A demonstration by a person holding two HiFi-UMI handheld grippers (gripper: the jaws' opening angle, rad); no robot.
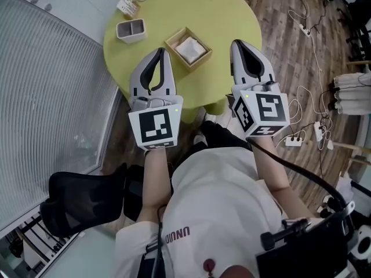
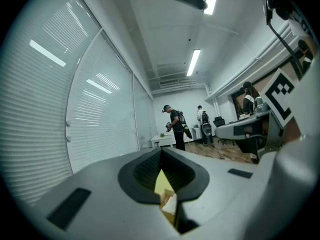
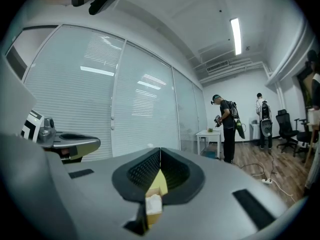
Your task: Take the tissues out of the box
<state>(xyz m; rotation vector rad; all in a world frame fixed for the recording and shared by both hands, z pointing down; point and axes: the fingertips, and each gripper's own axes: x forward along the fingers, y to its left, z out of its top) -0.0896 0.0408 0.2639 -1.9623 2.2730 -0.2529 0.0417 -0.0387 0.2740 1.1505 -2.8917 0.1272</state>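
Over the yellow-green table (image 1: 232,10), left tongs (image 1: 163,52) and right tongs (image 1: 237,43) flank the wooden box (image 1: 176,51) of white tissues (image 1: 190,48). Both tongs are closed tip to tip and empty.

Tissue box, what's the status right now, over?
Left gripper and right gripper both shut, empty, held level either side of the tissue box. Tissues inside, none pulled out. Nothing on the table between grippers and box.
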